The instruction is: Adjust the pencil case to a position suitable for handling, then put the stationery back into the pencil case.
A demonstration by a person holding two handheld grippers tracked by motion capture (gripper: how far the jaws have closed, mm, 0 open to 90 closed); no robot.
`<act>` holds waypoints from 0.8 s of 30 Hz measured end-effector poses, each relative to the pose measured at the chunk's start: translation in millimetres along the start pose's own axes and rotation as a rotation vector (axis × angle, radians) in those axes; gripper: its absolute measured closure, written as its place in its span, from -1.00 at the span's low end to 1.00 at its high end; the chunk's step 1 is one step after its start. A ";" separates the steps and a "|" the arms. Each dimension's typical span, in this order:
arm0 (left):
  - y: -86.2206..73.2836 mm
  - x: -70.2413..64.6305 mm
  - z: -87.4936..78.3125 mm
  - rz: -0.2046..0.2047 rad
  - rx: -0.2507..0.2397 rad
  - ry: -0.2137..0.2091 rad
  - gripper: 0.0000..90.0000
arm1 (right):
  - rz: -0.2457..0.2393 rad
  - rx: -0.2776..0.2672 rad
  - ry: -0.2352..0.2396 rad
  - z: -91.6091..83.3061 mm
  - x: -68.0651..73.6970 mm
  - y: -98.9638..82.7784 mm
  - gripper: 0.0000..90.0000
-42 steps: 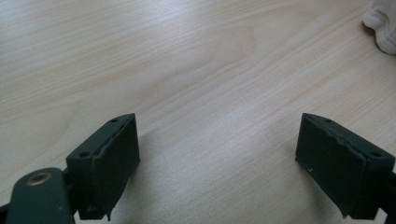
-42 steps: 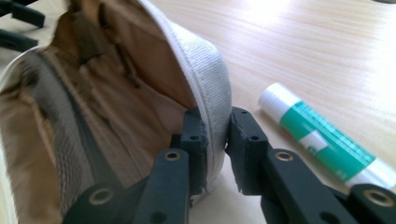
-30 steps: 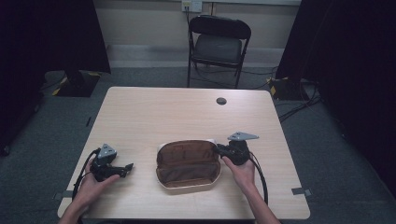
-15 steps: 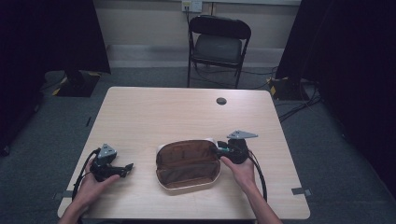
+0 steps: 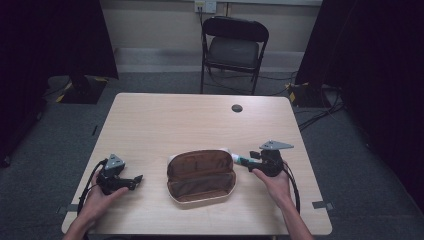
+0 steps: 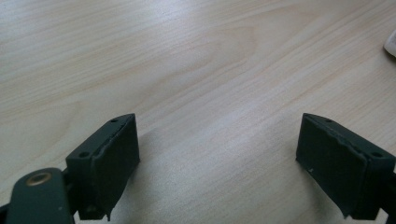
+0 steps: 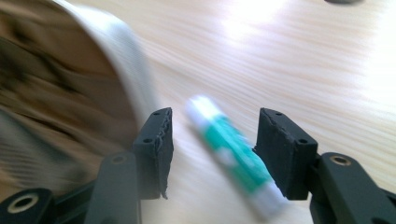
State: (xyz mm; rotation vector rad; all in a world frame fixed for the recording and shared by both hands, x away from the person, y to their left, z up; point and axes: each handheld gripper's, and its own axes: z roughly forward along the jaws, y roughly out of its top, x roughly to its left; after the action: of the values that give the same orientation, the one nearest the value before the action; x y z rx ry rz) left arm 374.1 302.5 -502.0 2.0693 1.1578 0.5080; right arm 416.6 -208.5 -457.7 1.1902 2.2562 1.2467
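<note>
An open brown case (image 5: 201,175) with a pale rim lies at the table's near middle. Its rim and lining (image 7: 70,93) show blurred at the left of the right gripper view. A green and white tube (image 5: 241,160) lies on the wood just right of the case. My right gripper (image 5: 251,164) stands open around the tube (image 7: 231,149), which slants between the jaws and leans near the right one. My left gripper (image 5: 136,180) rests open on the table left of the case. Its jaws (image 6: 217,158) stand wide apart over bare wood.
The light wooden table (image 5: 165,125) has a small dark round disc (image 5: 237,108) at its far right. A black folding chair (image 5: 234,47) stands behind the table. Cables lie on the floor at the right. A pale corner of the case (image 6: 391,44) shows in the left gripper view.
My right gripper has drawn back to the right, away from the case, and the green and white tube now shows between them. The left gripper has not moved.
</note>
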 end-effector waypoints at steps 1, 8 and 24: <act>0.0 -0.1 0.0 0.000 0.000 0.000 -0.72 | -0.008 0.013 -0.014 3.6 -6.2 -3.0 0.01; 0.1 0.0 0.1 0.000 0.000 0.000 -0.72 | -0.005 0.052 -0.038 15.8 -22.1 -11.7 -0.13; 0.1 0.0 0.1 0.001 0.001 -0.001 -0.72 | -0.065 0.134 -0.070 31.3 -17.2 -17.7 0.27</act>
State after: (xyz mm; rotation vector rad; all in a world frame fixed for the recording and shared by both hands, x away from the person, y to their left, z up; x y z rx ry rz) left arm 374.2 302.4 -502.0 2.0706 1.1566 0.5072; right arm 436.6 -209.4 -492.2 1.1765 2.3387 1.0280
